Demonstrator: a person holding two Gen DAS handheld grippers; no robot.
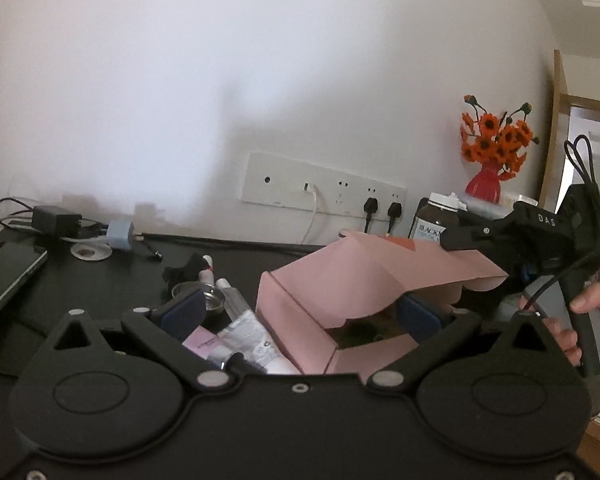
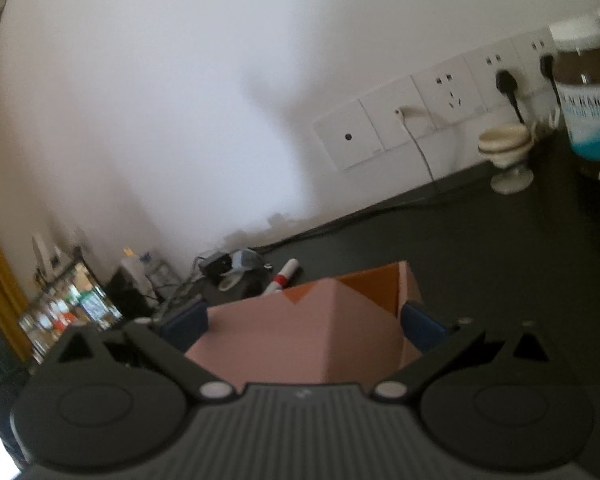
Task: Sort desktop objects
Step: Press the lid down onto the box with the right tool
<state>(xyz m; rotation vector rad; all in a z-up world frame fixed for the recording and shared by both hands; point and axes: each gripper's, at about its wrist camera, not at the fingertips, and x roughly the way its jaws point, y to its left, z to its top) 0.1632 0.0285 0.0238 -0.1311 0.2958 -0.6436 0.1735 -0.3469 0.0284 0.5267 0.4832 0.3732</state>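
Left gripper (image 1: 300, 308) spread around pink box (image 1: 340, 280) wall, right gripper (image 2: 304, 320) spread over its lid, bare desk (image 2: 500, 248) beyond

A black desk (image 1: 112, 280) runs along a white wall. On it at the left lie a phone (image 1: 8, 276), a black adapter (image 1: 56, 220) with cables, a blue plug (image 1: 120, 234) and a white disc (image 1: 90, 252). Toward the middle sit a small metal bowl (image 1: 208, 300), tubes (image 1: 252, 336) and a pink box (image 1: 320, 304), its lid raised. At the back right stand a brown jar (image 1: 436, 216) and a red vase (image 1: 484, 186) of orange flowers. A cream stand (image 2: 508, 152) sits near the wall sockets, and a white marker (image 2: 284, 276) lies behind the box.
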